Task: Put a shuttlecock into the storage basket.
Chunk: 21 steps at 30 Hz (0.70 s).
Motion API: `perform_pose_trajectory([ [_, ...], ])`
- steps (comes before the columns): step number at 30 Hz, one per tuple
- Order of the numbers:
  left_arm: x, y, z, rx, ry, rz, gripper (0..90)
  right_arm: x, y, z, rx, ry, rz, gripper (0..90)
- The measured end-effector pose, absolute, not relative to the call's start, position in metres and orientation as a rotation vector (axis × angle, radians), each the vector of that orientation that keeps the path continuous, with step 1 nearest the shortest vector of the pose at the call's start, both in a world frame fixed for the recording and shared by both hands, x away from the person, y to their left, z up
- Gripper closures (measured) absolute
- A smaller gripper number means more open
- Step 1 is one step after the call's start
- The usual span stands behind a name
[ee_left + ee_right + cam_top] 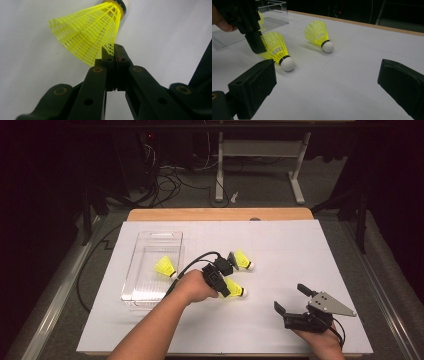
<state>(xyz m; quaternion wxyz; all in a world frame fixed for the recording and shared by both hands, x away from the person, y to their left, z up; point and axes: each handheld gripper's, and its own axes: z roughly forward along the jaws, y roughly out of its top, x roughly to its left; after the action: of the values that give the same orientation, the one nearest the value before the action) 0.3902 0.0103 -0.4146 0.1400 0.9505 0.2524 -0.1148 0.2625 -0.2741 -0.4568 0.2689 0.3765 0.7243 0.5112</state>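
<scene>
Your left gripper has its jaws pressed together on the rim of a yellow shuttlecock's skirt, pinching a bit of the plastic mesh between the pads (in the left gripper view the mesh edge sits right in the seam). In the high view that same left gripper angles down onto the nearer shuttlecock, which lies on its side on the white table with its white cork pointing right. The right gripper view shows it too: the black jaw tips bear on the wide end of the skirt, and the shuttlecock rests on the surface.

Your right gripper sits low at the near right of the table, well apart from the shuttlecocks, jaws spread wide with nothing between them; its own view shows the two black pads far apart over bare table.

A second shuttlecock lies just beyond the gripped one, near your left gripper's body, also on its side with the cork to the right. A third shuttlecock lies inside the clear plastic bin at the left of the table (cork end toward the right wall).
</scene>
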Motion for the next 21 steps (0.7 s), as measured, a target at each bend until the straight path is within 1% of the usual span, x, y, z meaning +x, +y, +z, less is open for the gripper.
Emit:
perform_pose_trajectory([
  [6,0.388,0.009,-0.413,2.736,0.708,-0.356,89.7,0.262,-0.274,-0.457,1.015,1.954,1.373,2.7],
  [16,0.385,0.012,-0.405,2.724,0.691,-0.351,89.8,0.262,-0.274,-0.457,1.014,1.954,1.372,2.7],
  [21,0.383,0.016,-0.400,2.719,0.696,-0.325,89.7,0.262,-0.274,-0.457,1.016,1.958,1.370,2.7],
])
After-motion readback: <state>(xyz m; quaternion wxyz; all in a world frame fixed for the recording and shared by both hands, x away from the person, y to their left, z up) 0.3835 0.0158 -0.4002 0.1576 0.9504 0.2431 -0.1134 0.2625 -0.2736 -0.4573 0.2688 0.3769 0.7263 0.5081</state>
